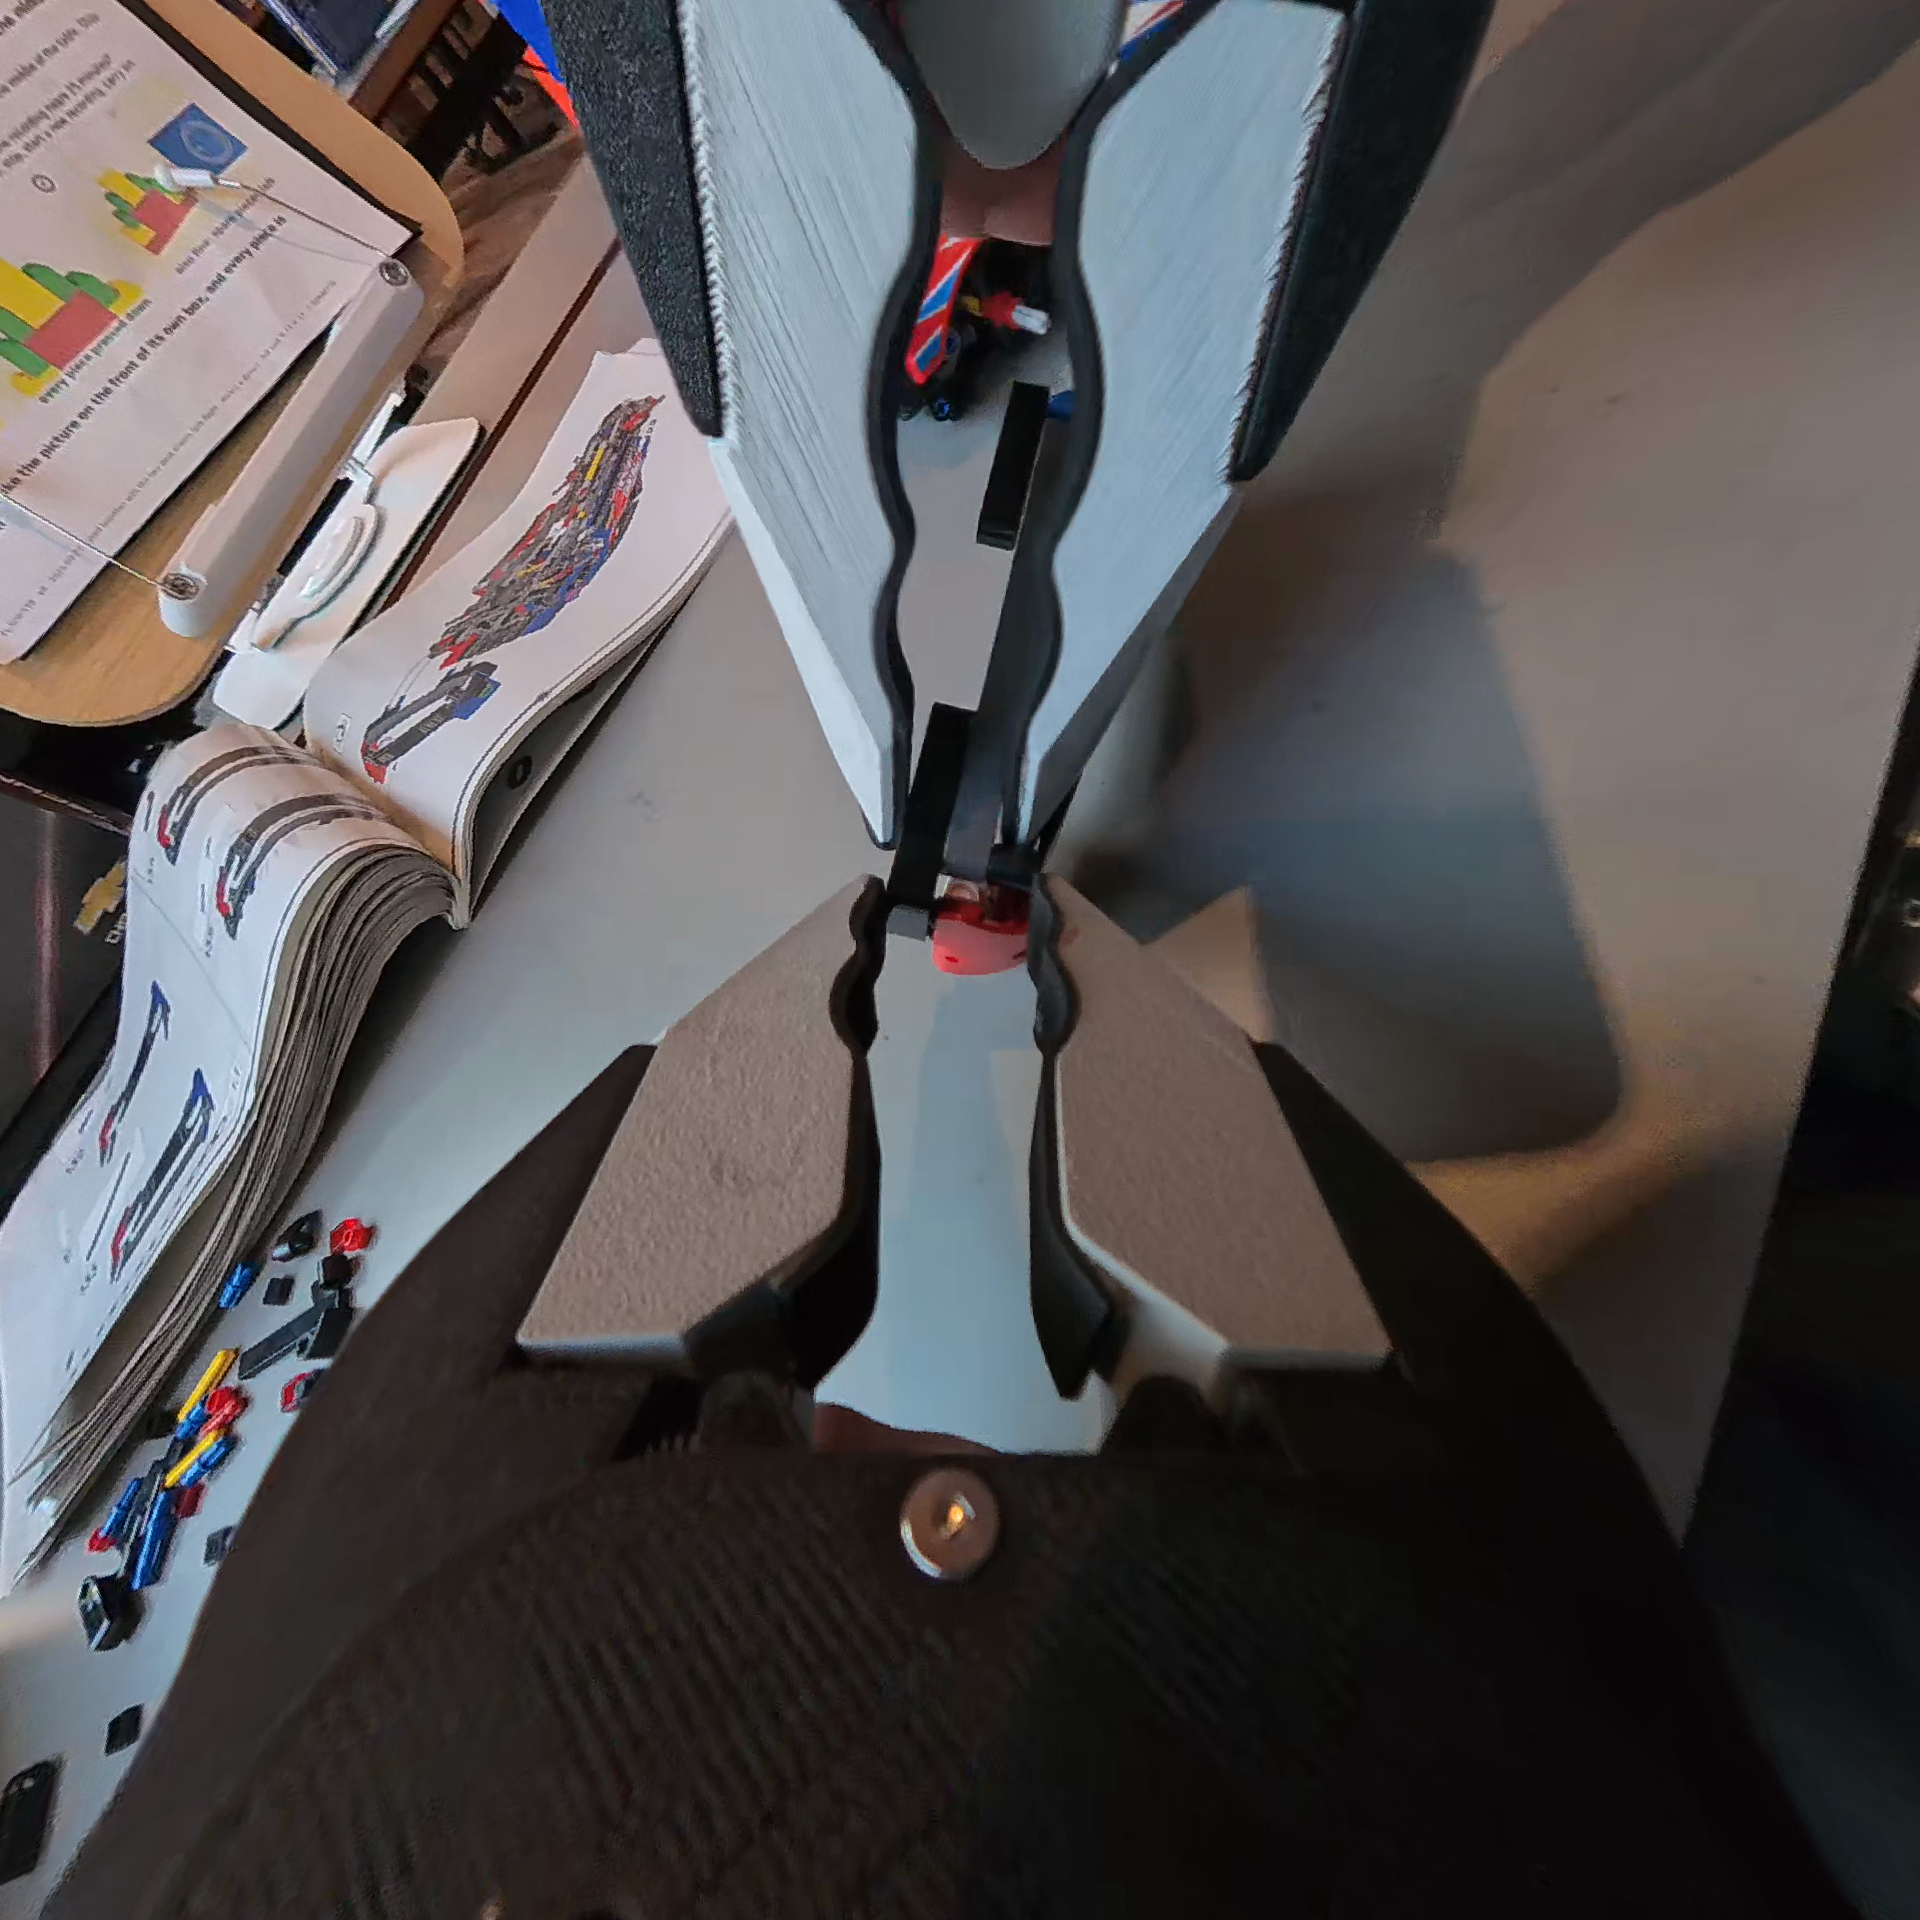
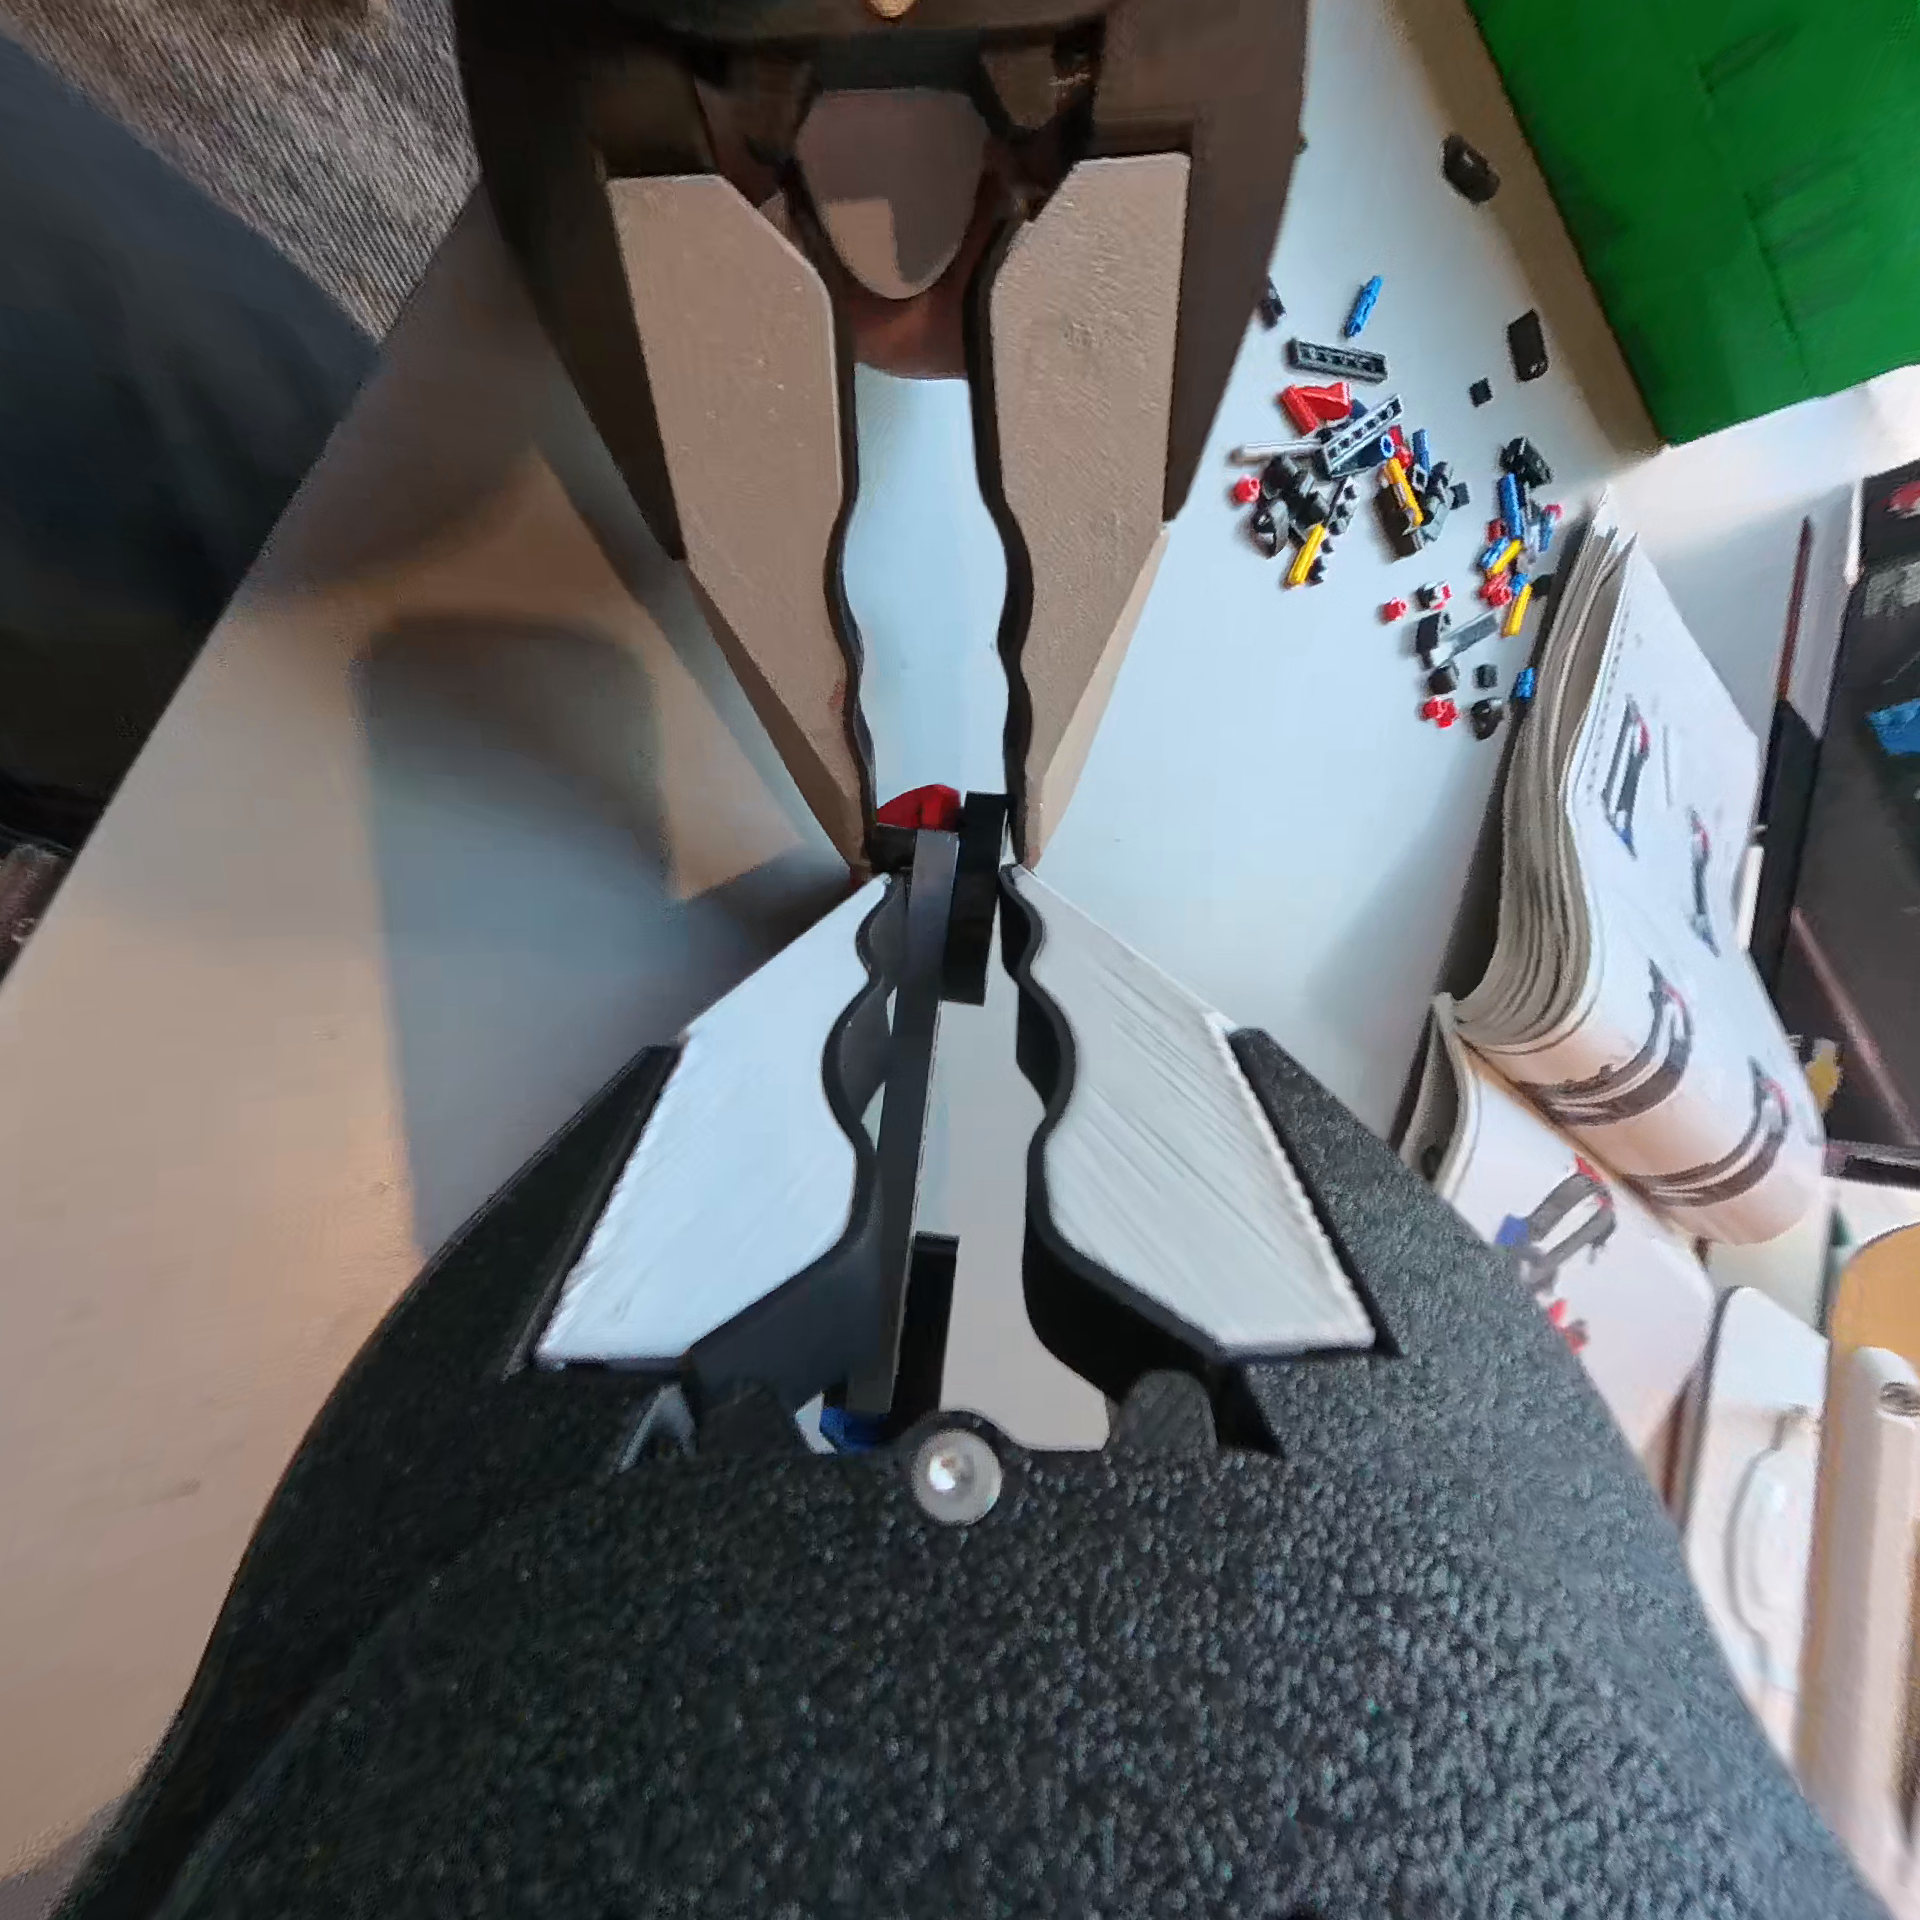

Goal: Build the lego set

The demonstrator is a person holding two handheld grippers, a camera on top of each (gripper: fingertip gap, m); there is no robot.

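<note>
Right in the middle of it: a small red piece (image 1: 971, 935) sits pinched at the tips of the left gripper (image 1: 961, 925), and straight ahead of it come the long black beams (image 1: 961, 800) of a sub-assembly, running away down the throat of the right gripper (image 1: 961, 831). In the right wrist view the picture flips: the black beams (image 2: 935, 987) lie lengthwise between the white fingers of the right gripper (image 2: 940, 883), clamped near the tips, their far ends butting onto the red piece (image 2: 914, 805) held by the left gripper (image 2: 935, 842) opposite.

So the 2 tools face each other nose to nose, tips nearly touching, above the white table (image 1: 644, 831). The beams' long axis lines up with both grippers' own axes, and that is the thing to watch: the red piece lies dead ahead of the beam ends, so the join looks like a straight push along that line. Whether the red piece is fully seated, I cannot tell; the contact is tiny and a bit blurred.

Off to the side, the open instruction booklet (image 1: 343, 862) lies flat, with loose parts (image 2: 1403, 499) scattered beside it: red, blue, yellow, black. A green box (image 2: 1714, 187) sits at the table's far edge.
</note>
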